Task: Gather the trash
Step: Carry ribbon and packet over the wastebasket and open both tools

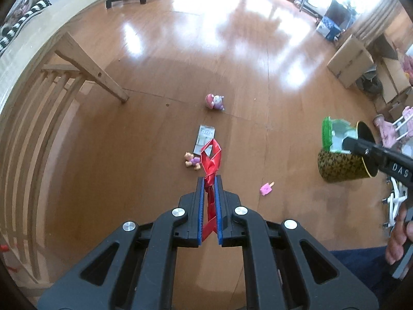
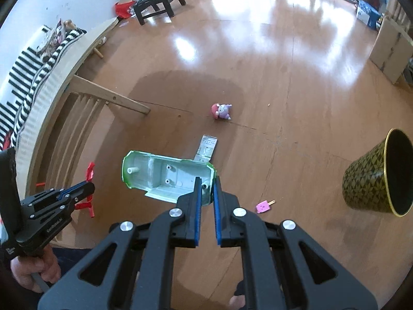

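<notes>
High above the wooden floor, my left gripper [image 1: 209,179] is shut on a twisted red ribbon [image 1: 211,159] that sticks out past the blue pads. The right gripper [image 2: 206,180] is shut on the edge of a broken green toy car shell [image 2: 165,175], its pale hollow inside facing the camera. In the left wrist view that shell [image 1: 335,135] hangs in front of the dark patterned bin [image 1: 343,166]. The bin [image 2: 374,178] stands at the right, its mouth tilted toward me. A flat white packet [image 1: 205,138] lies on the floor below.
A pink plush toy [image 1: 215,101], a small bear figure [image 1: 192,159] and a pink ice-lolly toy [image 1: 266,188] lie on the floor. A slatted wooden bench [image 1: 33,82] runs along the left. Cardboard boxes [image 1: 351,60] and pink toys sit at the right. A black stool [image 2: 157,2] stands far back.
</notes>
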Demonstrator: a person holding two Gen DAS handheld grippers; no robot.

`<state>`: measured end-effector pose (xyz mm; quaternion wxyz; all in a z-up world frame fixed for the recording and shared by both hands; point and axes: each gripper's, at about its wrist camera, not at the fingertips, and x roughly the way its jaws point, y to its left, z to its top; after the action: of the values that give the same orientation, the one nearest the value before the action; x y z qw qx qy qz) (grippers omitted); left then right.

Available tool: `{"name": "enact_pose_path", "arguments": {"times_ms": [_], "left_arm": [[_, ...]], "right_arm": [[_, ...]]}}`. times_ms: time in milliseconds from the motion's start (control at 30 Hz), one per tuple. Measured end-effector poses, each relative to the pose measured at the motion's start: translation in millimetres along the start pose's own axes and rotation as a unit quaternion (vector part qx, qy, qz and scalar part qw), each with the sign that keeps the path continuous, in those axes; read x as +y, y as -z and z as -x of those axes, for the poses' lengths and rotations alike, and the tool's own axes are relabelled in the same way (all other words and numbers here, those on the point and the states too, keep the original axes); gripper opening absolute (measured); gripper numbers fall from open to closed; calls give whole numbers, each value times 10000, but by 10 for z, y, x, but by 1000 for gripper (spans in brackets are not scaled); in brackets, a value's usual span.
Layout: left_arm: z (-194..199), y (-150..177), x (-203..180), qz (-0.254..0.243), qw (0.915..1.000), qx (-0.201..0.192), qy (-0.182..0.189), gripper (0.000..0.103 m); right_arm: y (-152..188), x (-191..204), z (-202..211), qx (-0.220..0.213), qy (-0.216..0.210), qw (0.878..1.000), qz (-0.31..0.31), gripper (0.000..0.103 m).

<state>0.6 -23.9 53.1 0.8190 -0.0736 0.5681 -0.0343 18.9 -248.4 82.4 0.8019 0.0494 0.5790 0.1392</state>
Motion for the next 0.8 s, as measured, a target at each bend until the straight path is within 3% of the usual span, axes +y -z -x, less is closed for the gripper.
{"name": "enact_pose_path", "arguments": {"times_ms": [333,500,667,800], "left_arm": [[-76,-64,-88,59,10000,45,48,7],[-190,-188,-333,-190,9997,125,39,7],[-344,-475,-1068,-533,9978,96,379,7],[-494,-657,-1914,-892,9930,88,775,7]], "right_arm": [[2,-98,-88,36,5,10000,-48,9],[-38,-428,27,-81,23,9992,-394,9],[-96,-1156,298,-379,209,9927,-1123,9],[-93,-2025,612,-677,488,9776,-1931,9]]}}
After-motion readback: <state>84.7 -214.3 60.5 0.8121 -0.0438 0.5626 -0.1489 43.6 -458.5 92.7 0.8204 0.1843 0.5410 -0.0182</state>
